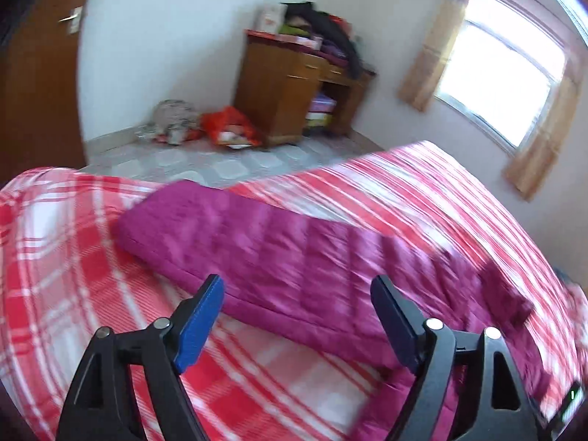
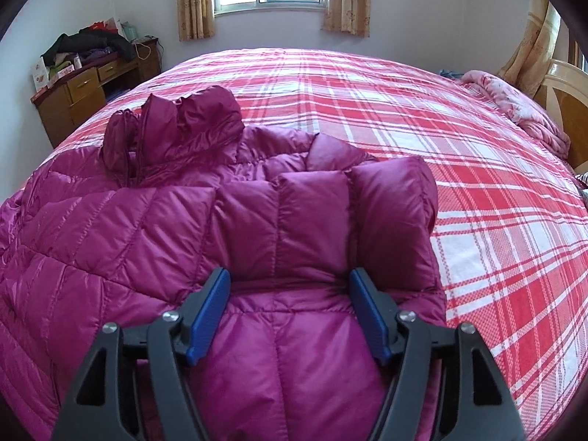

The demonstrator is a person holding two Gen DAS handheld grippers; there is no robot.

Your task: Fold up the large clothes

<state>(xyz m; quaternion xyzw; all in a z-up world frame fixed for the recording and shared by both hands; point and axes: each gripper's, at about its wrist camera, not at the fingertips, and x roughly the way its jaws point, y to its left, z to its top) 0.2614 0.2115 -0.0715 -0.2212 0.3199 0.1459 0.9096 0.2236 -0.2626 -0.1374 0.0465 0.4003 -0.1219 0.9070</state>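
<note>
Plaid bedspread point(image 2: 422, 117) beneath magenta puffer coat point(image 2: 154, 228): light, soft, slippery. Folded sleeve point(image 2: 367, 220) at 12 o'clock. Right gripper point(image 2: 290, 312), left gripper point(image 1: 296, 321) both released, empty.

Magenta quilted jacket point(image 2: 257, 228) on red-and-white plaid bedspread point(image 2: 459, 154) — blue-padded black grippers, brown wooden desk point(image 1: 294, 95)

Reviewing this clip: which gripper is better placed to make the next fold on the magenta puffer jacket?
Probably the right gripper: its open fingers straddle a folded-over panel of the jacket, padding bulging between them. The left gripper is also open but hovers off the jacket's edge above the plaid bedspread, in a blurred view.
</note>
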